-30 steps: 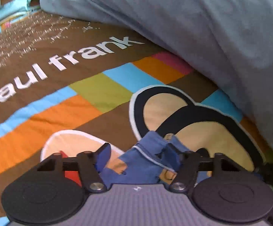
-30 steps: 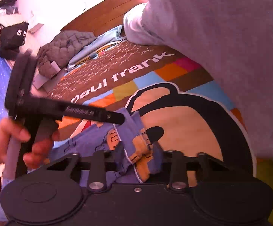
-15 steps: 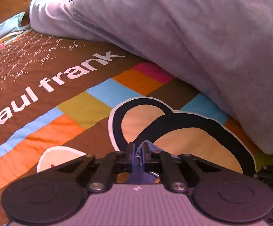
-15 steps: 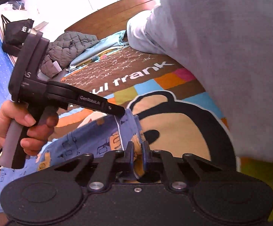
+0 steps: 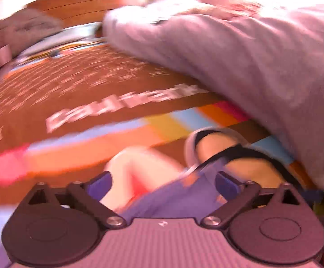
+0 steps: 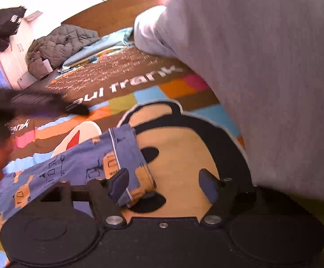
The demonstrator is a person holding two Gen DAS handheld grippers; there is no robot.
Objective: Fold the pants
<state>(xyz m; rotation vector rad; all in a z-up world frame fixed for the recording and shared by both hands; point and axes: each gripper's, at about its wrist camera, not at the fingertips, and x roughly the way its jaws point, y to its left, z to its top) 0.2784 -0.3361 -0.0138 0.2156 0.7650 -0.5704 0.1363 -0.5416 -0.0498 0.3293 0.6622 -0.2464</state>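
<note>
The pants (image 6: 77, 167) are blue with orange cartoon prints and lie flat on the brown Paul Frank bedspread (image 6: 184, 154), their hem near the monkey face. My right gripper (image 6: 164, 183) is open, its left finger over the hem and touching nothing. My left gripper (image 5: 163, 184) is open too; the blue cloth (image 5: 175, 196) lies between and below its fingers in a blurred view. In the right wrist view the left gripper (image 6: 50, 107) is a dark blur held by a hand at the left.
A big grey duvet (image 6: 273, 78) covers the right side of the bed. A quilted grey jacket (image 6: 59, 47) and light blue cloth (image 6: 99, 47) lie at the far end by the wooden headboard (image 6: 117, 13). A black bag (image 6: 5, 22) hangs on the left.
Both grippers were shut on the pants hem half a second ago and are now open. The pants have dropped flat onto the bedspread. The left gripper is moving fast.
</note>
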